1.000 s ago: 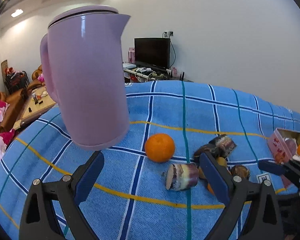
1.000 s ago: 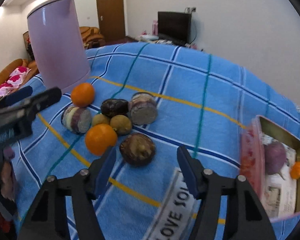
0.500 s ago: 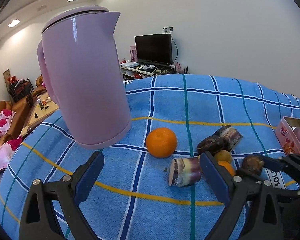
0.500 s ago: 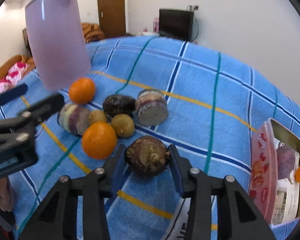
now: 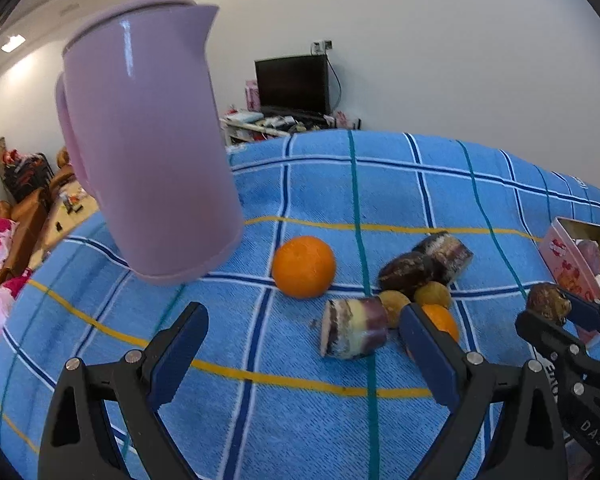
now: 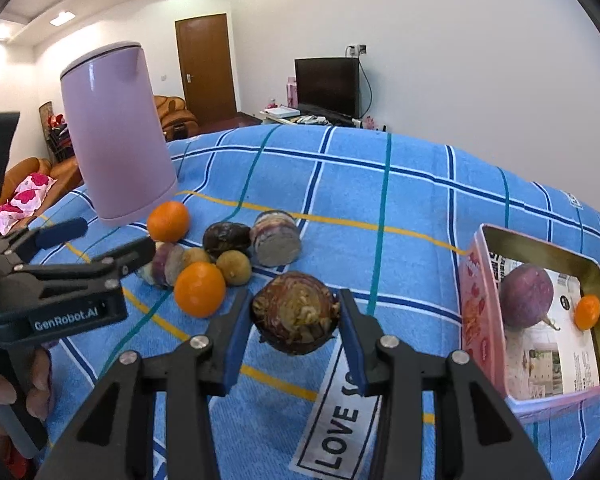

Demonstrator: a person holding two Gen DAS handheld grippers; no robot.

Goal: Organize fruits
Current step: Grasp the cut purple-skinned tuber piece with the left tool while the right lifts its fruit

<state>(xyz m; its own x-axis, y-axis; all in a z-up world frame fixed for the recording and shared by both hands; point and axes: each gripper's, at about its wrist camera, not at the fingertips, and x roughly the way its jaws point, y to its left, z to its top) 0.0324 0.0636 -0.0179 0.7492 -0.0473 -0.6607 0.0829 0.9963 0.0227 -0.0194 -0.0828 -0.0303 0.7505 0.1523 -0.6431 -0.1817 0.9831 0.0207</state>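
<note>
1. The brown fruit (image 6: 295, 318), on the cloth (image 6: 380, 200) half a second ago, is now lifted clear.
2. It is roundish, its rough end facing the camera, near the pink tin (image 6: 482, 312).
3. The right gripper (image 6: 291, 350) clamps it; the left gripper (image 5: 304, 348) gapes wide, empty.

Right claw (image 6: 295, 320) clamped on brown fruit (image 6: 295, 312), lifted; left claw (image 5: 304, 344) spread wide, holding nothing.
</note>
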